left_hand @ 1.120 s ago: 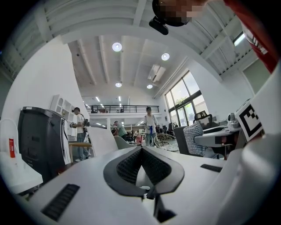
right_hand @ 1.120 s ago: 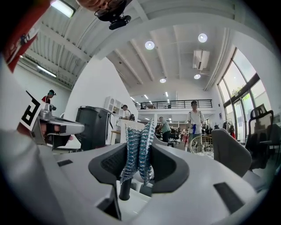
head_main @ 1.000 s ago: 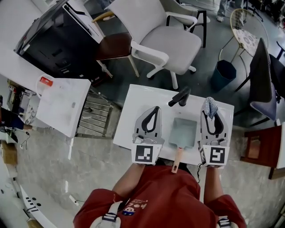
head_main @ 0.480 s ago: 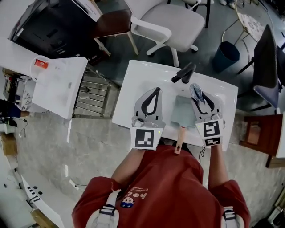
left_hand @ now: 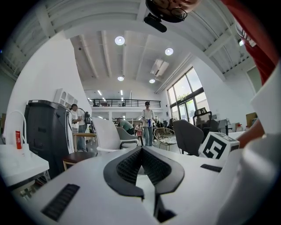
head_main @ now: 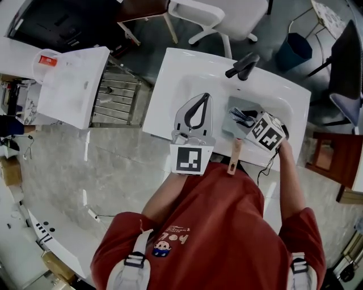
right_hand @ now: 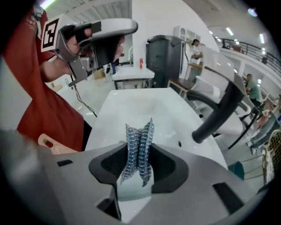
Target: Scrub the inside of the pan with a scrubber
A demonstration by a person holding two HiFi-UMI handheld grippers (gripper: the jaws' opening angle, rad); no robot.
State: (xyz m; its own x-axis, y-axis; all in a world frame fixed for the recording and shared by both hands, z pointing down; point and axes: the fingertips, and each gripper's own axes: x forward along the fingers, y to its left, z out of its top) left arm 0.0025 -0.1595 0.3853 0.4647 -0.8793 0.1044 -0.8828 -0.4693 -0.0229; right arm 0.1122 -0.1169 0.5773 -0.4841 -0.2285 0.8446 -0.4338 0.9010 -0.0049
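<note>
A pale green square pan [head_main: 232,129] with a wooden handle [head_main: 232,159] lies in the white sink [head_main: 181,73]. My right gripper [head_main: 241,117] reaches in from the right, shut on a blue-silver mesh scrubber [head_main: 240,118] that is down inside the pan. In the right gripper view the scrubber [right_hand: 139,149] stands pinched between the jaws of the right gripper [right_hand: 139,165], with the pan [right_hand: 131,193] beneath and the handle [right_hand: 50,143] at the left. My left gripper [head_main: 203,96] hovers left of the pan, shut and empty. In its own view the left gripper [left_hand: 141,149] points out at the room.
A black faucet [head_main: 243,65] rises behind the pan and shows at the right in the right gripper view [right_hand: 219,112]. Left of the sink are a metal rack [head_main: 116,93] and a white table [head_main: 74,79]. A white chair [head_main: 221,14] and a blue bin [head_main: 296,42] stand beyond.
My right gripper has swung from pointing away to pointing left across the pan, bringing the scrubber down into it. The left gripper has kept its place beside the pan.
</note>
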